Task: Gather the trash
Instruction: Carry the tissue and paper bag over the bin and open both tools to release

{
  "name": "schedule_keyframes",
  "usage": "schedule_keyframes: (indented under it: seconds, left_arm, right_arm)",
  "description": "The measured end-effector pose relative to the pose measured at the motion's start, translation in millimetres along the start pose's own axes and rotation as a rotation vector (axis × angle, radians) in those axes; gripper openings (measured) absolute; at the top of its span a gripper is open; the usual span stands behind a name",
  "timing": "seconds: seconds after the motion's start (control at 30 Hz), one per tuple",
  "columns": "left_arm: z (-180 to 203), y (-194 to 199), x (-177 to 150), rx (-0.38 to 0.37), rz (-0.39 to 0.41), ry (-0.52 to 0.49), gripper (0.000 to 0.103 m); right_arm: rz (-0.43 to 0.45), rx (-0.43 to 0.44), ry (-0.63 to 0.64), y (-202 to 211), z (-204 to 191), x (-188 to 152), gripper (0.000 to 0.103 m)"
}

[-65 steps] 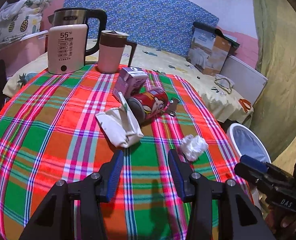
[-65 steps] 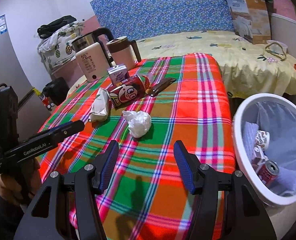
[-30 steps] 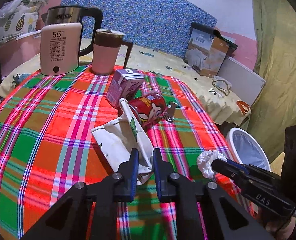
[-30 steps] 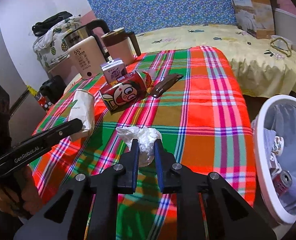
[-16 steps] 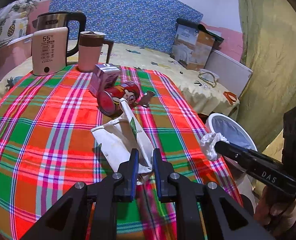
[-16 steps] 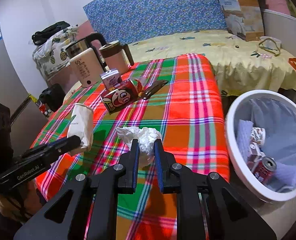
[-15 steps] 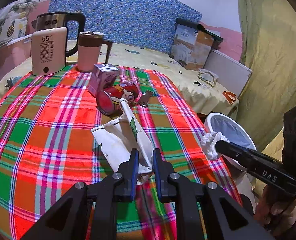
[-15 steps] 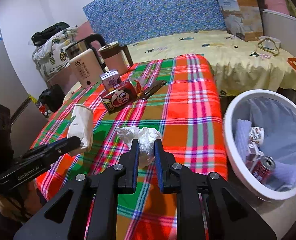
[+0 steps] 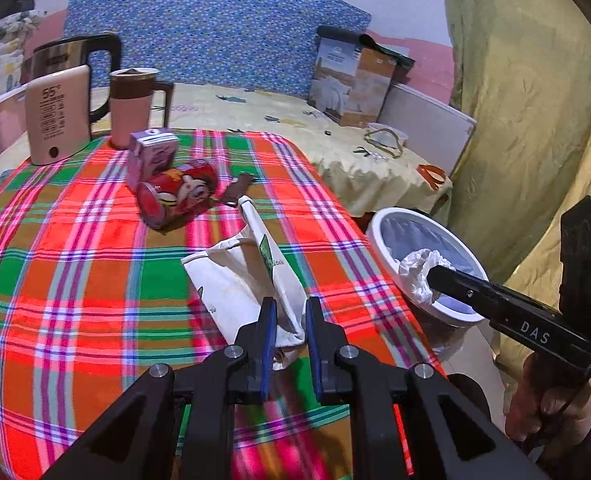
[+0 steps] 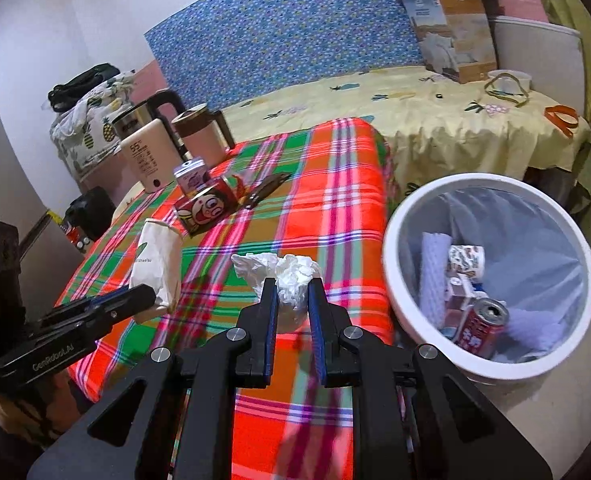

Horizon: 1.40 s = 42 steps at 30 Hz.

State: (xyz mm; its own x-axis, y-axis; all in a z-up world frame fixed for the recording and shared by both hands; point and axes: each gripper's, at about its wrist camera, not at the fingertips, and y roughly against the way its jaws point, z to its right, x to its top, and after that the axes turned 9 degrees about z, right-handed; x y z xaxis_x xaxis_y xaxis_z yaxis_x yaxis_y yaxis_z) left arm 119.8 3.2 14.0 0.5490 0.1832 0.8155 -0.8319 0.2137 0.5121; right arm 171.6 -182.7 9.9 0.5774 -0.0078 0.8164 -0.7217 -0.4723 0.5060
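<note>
My left gripper point(image 9: 287, 312) is shut on a crumpled white paper bag point(image 9: 247, 276), lifted over the plaid tablecloth point(image 9: 75, 264). My right gripper point(image 10: 291, 292) is shut on a wad of white tissue point(image 10: 291, 276) above the table's right side. From the left wrist view that tissue point(image 9: 415, 272) hangs over the rim of the white trash bin point(image 9: 379, 236). The bin point(image 10: 391, 280) stands on the floor right of the table, holding a red can point(image 10: 479, 328) and other scraps. A red cartoon can point(image 9: 179, 196), a purple carton point(image 9: 151, 156) and a dark wrapper point(image 9: 235, 192) lie on the cloth.
A kettle point(image 9: 63, 112) and a pink mug point(image 9: 131, 108) stand at the table's far left. Behind is a bed with a yellow sheet point(image 10: 435, 112) and a cardboard box point(image 10: 451, 32). A yellow curtain point(image 9: 535, 120) hangs at the right.
Both grippers closed on their items, then lifted and carried them rightward; the tissue went from the tabletop to over the bin's rim, and the paper bag left its spot beside the red can.
</note>
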Motion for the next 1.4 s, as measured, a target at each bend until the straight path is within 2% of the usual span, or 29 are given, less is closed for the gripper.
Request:
schedule_keyframes:
  seconds: [1.0,1.4]
  left_arm:
    - [109,-58,20,-0.195,-0.048,-0.169,0.015]
    - [143,-92,21,-0.259,-0.087,-0.22,0.015]
  right_arm:
    - [0.079,-0.189,-0.113,38,84,2,0.018]
    - [0.077,-0.263,-0.157,41,115,1,0.018]
